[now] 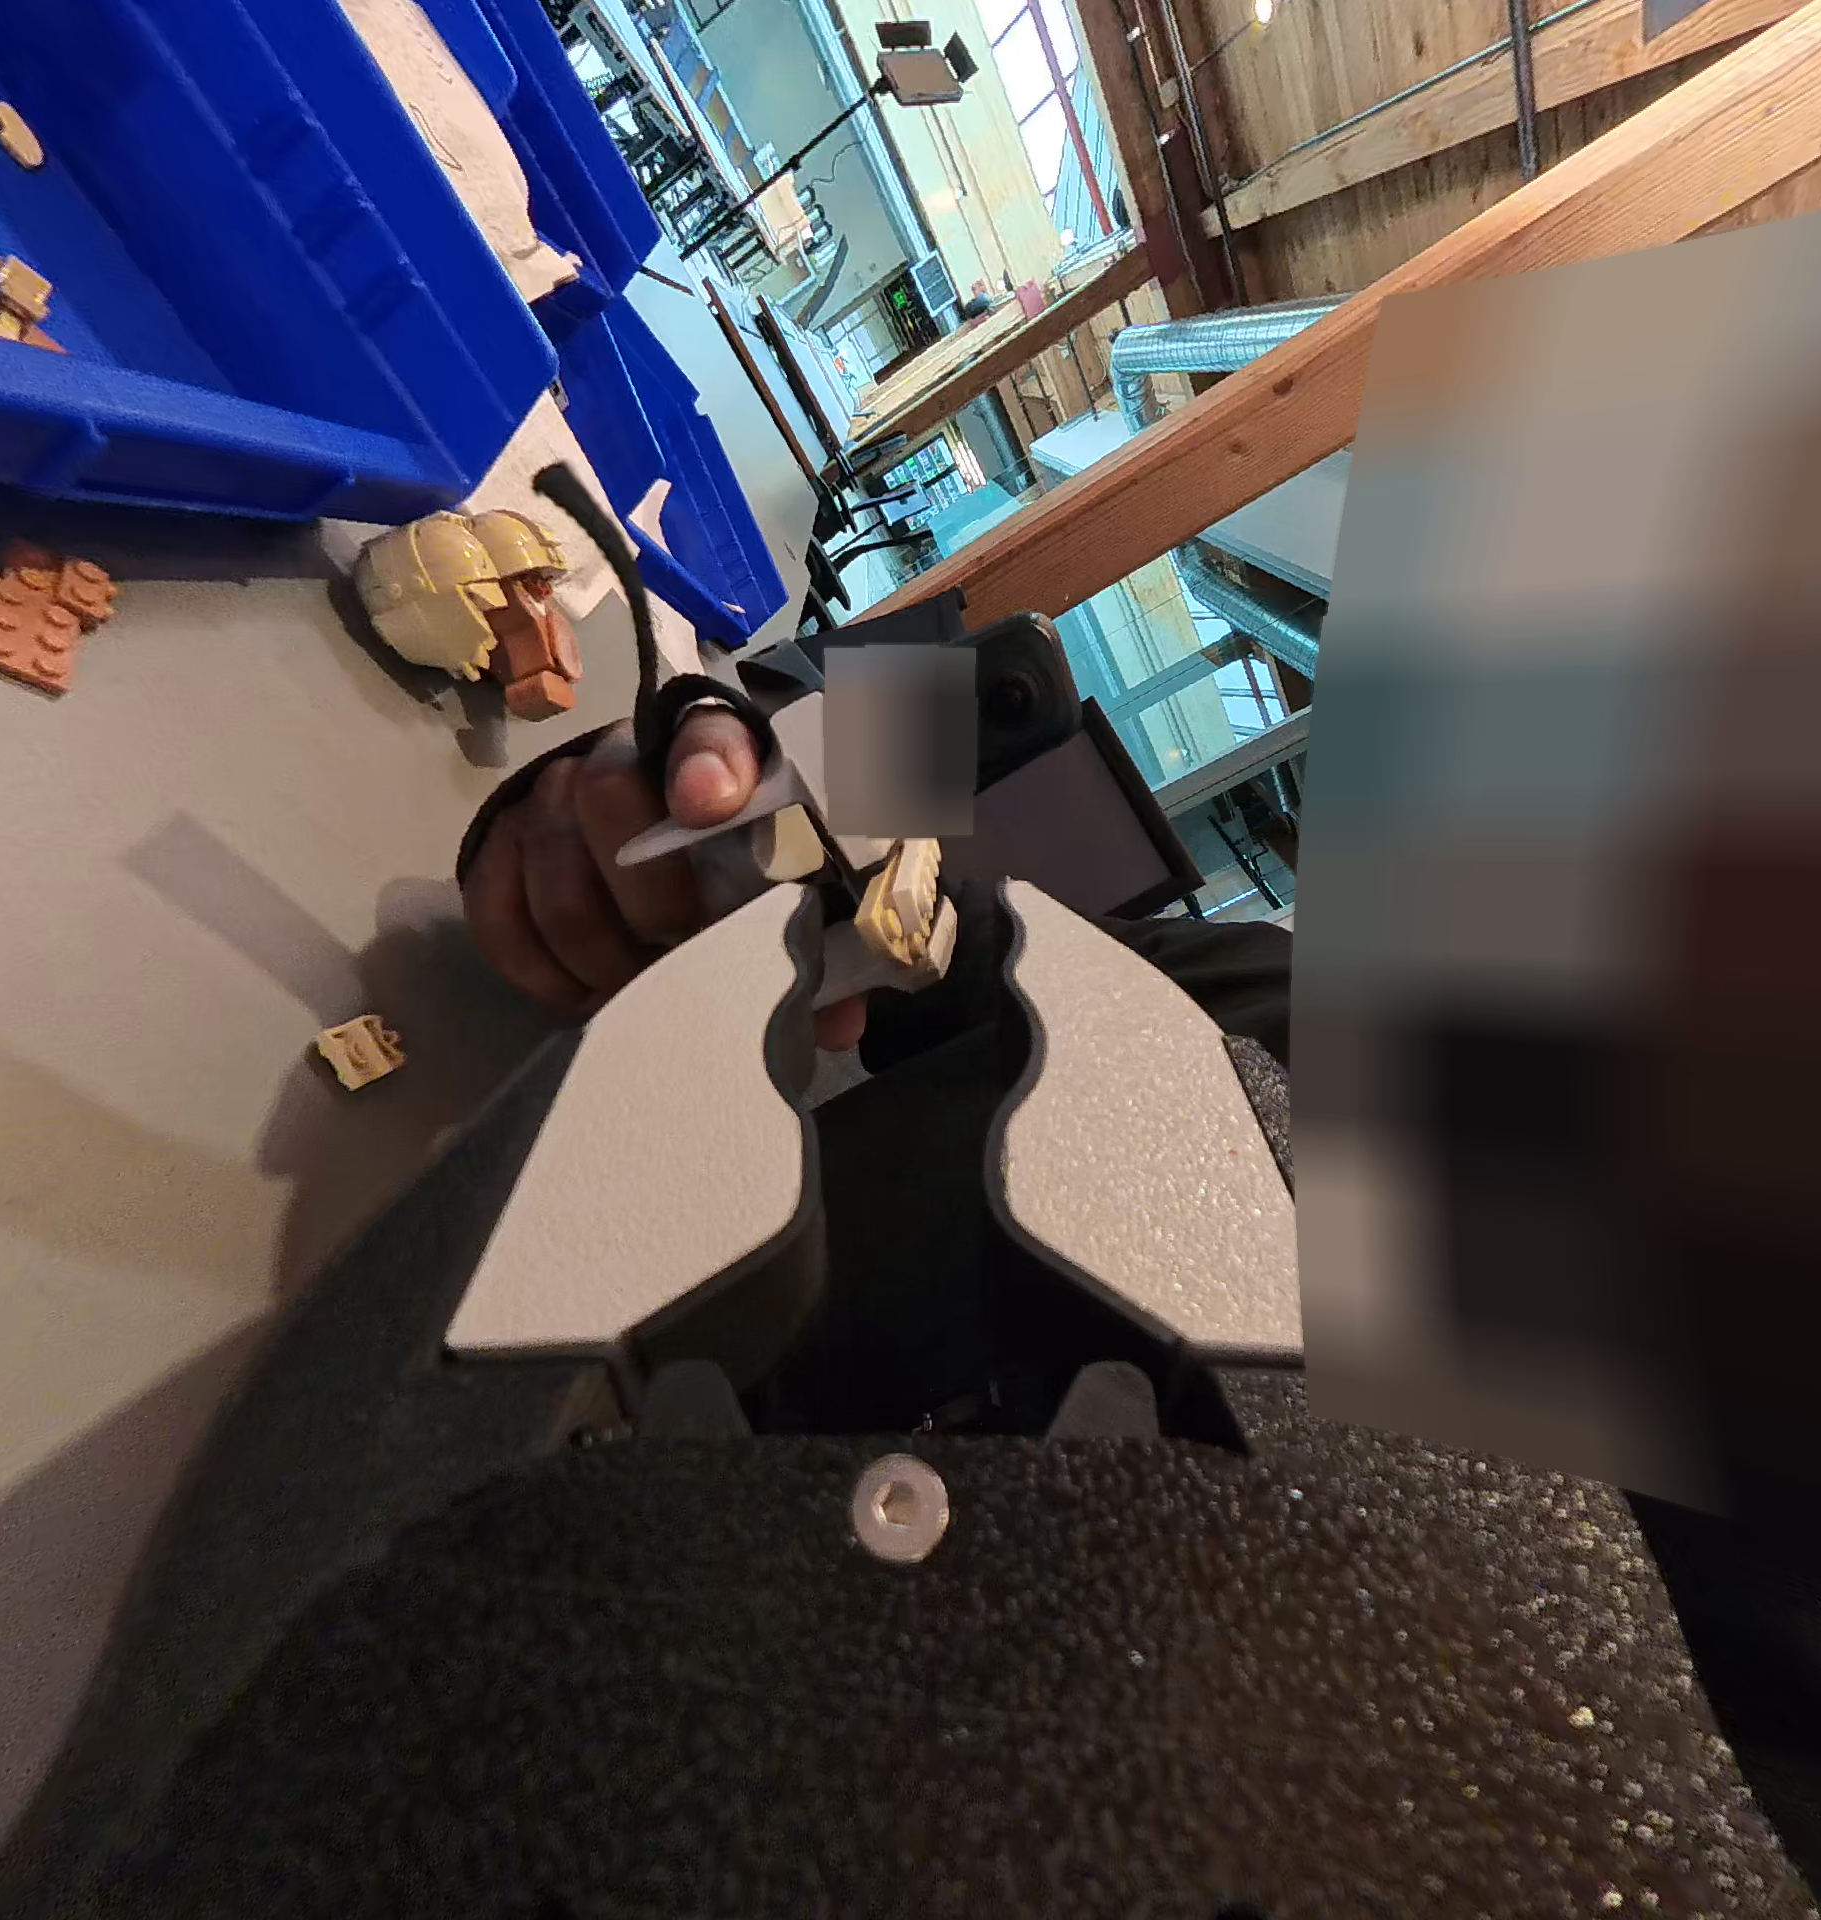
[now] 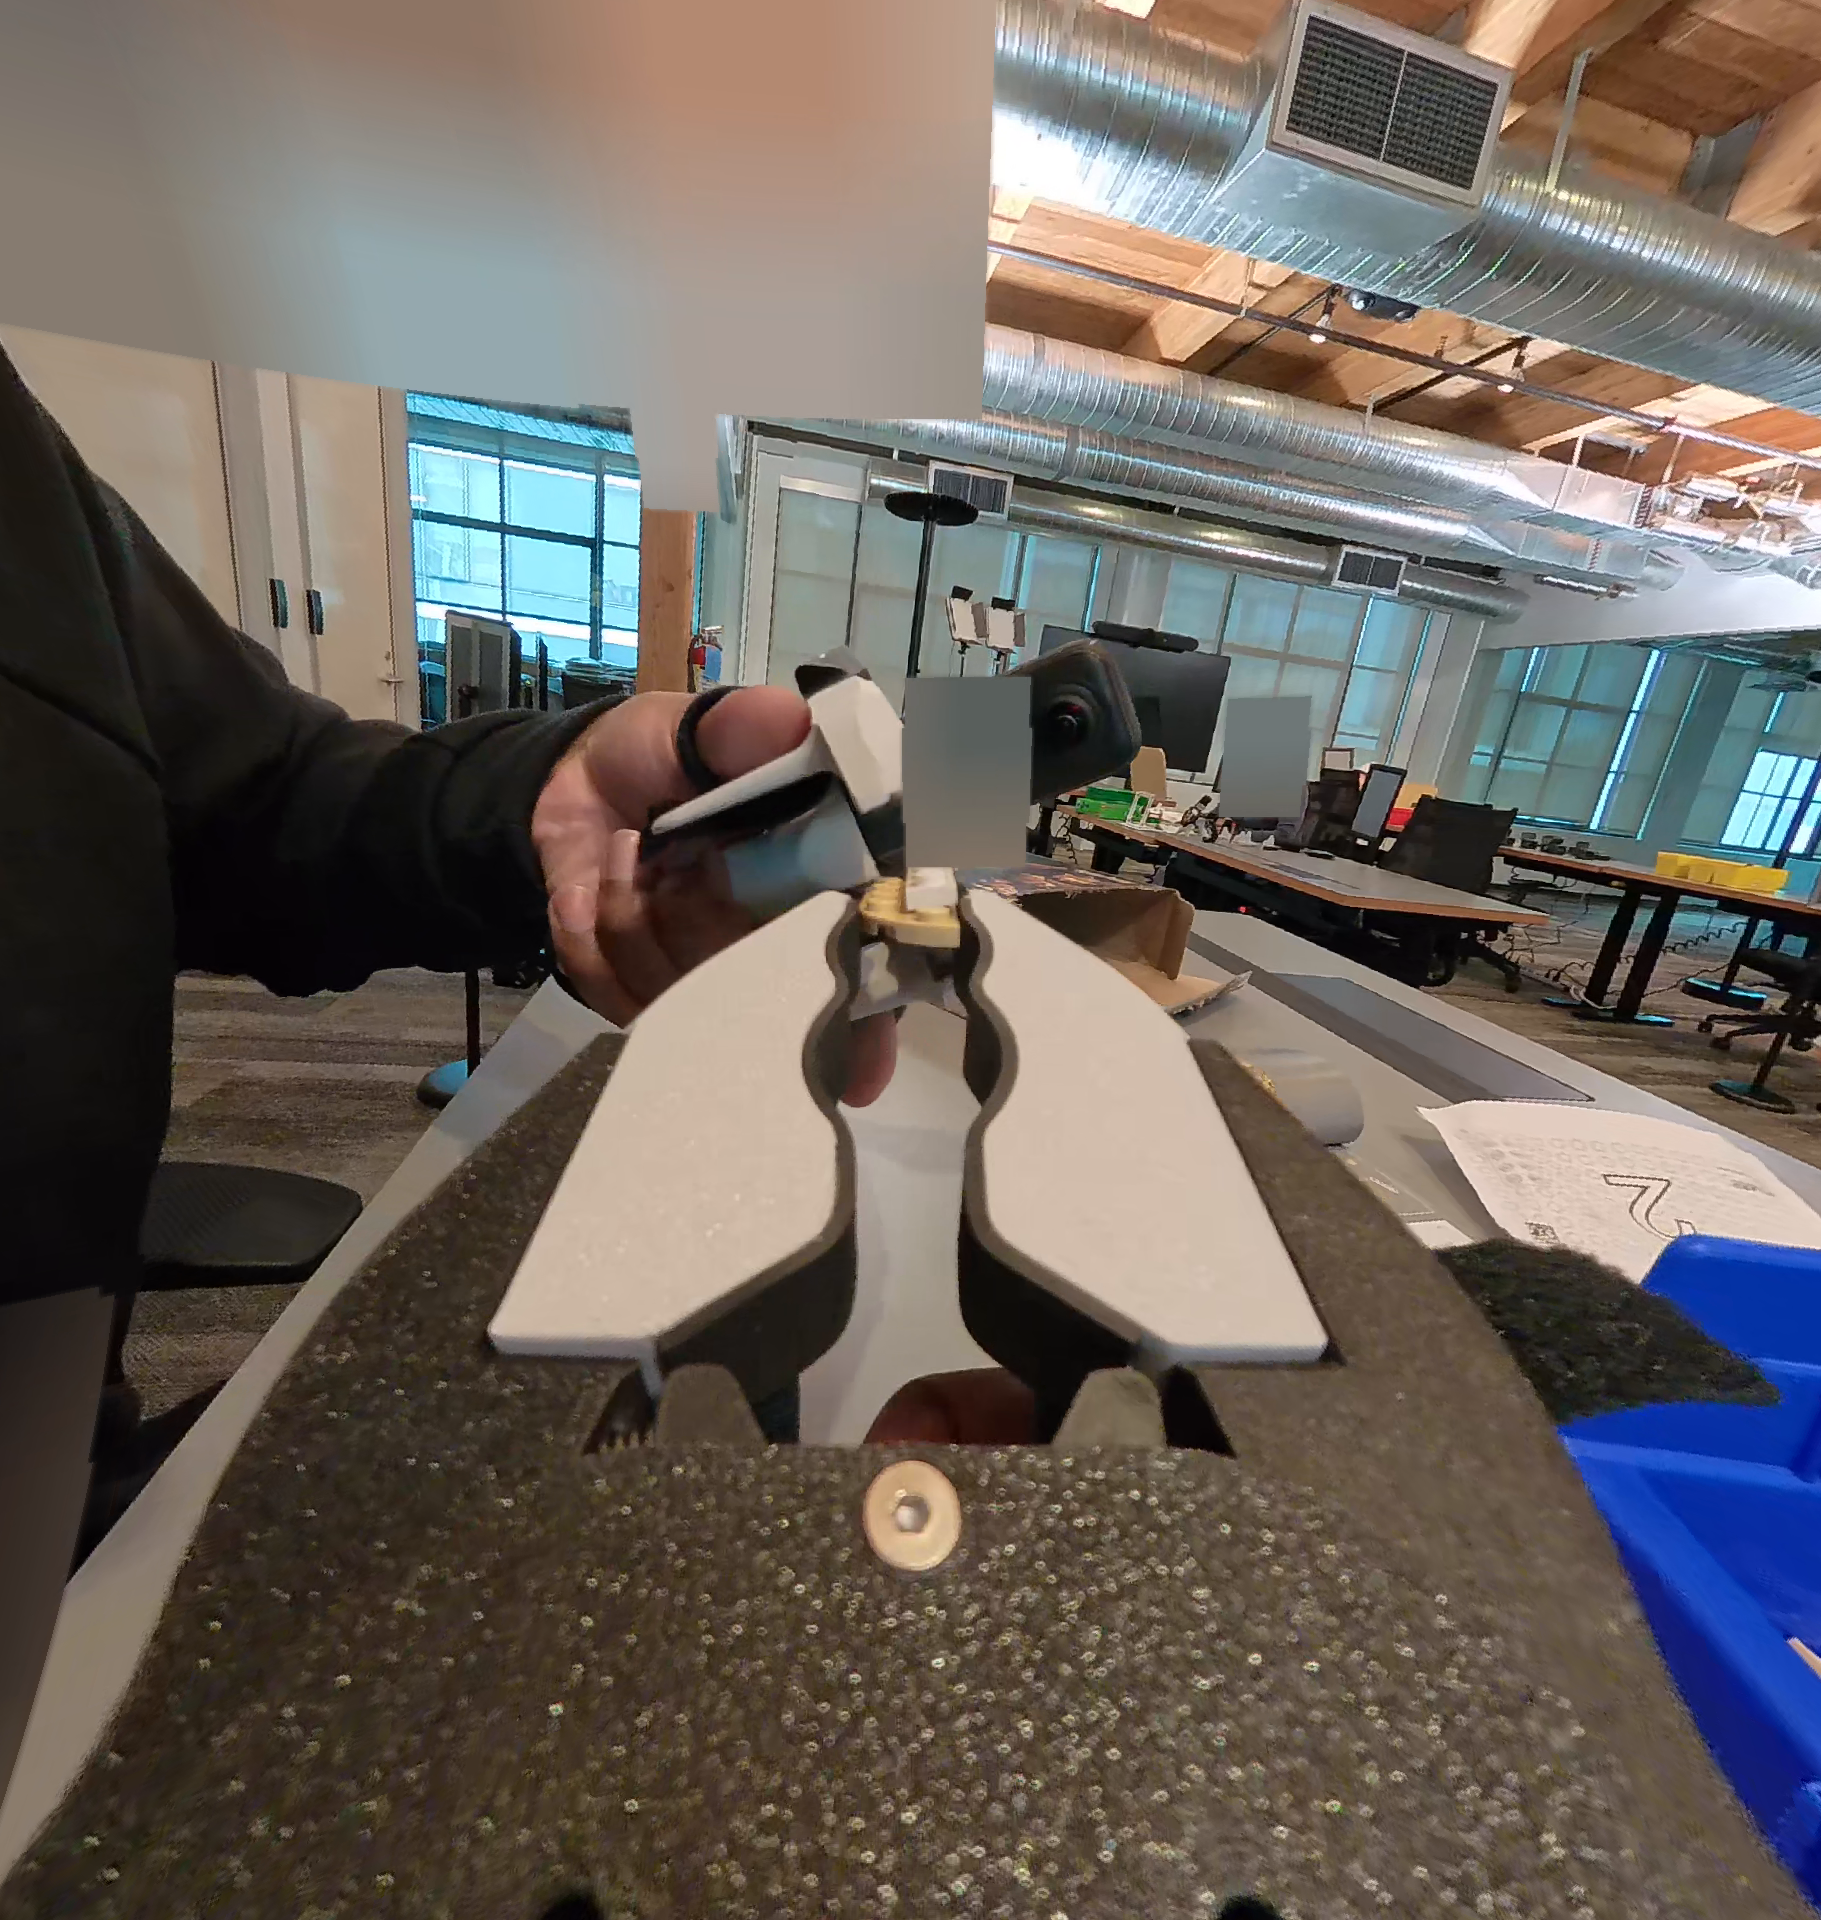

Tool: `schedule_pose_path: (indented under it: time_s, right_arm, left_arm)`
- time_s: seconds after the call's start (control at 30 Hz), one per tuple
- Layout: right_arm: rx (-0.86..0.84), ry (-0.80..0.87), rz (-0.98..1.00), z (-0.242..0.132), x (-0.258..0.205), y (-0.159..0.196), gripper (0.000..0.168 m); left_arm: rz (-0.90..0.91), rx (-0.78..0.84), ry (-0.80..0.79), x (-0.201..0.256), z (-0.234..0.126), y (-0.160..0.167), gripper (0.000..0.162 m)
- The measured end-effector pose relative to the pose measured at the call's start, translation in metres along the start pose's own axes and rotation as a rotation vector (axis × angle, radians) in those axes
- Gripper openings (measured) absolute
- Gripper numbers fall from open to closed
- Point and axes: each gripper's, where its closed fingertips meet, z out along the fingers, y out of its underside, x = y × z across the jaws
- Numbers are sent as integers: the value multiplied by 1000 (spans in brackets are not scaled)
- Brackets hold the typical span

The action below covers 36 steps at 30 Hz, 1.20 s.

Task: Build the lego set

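My right gripper point(image 2: 911, 920) is shut on a small tan lego plate point(image 2: 911, 925), held in the air above the table edge. A white bit shows just above the plate. In the left wrist view the same tan plate point(image 1: 901, 914) sits between the tips of my left gripper point(image 1: 911, 904). That gripper's jaws stand wider than the plate and do not touch it. A hand point(image 1: 573, 862) holds the right gripper facing mine. A cream and brown lego assembly point(image 1: 459, 613) lies on the grey table point(image 1: 158, 935).
Blue bins point(image 1: 210, 260) with loose tan pieces stand at the table's far side. Orange-brown plates point(image 1: 38, 623) and a small tan piece point(image 1: 360, 1049) lie on the table. The right wrist view shows a blue bin point(image 2: 1737, 1455), a printed sheet point(image 2: 1612, 1184) and a cardboard box point(image 2: 1114, 925). Left and right tips are no more than a few centimetres apart.
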Motion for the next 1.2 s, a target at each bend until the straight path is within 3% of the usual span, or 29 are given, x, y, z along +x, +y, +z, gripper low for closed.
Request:
schedule_pose_path:
  time_s: [0.3, 0.67, 0.9, 1.2]
  right_arm:
    - [-40, 11, -78, 2, -3, 5, 16]
    - [-60, 39, -152, 2, -2, 6, 18]
    - [-75, 54, -96, 2, 2, 4, 27]
    - [-96, 62, 132, 0, 18, 8, 22]
  left_arm:
    - [-16, -8, 1, -4, 1, 3, 14]
    - [58, 5, 41, -1, 1, 5, 10]
    - [322, 39, 15, -1, -4, -2, 10]
    - [899, -20, -179, -23, -14, -7, 9]
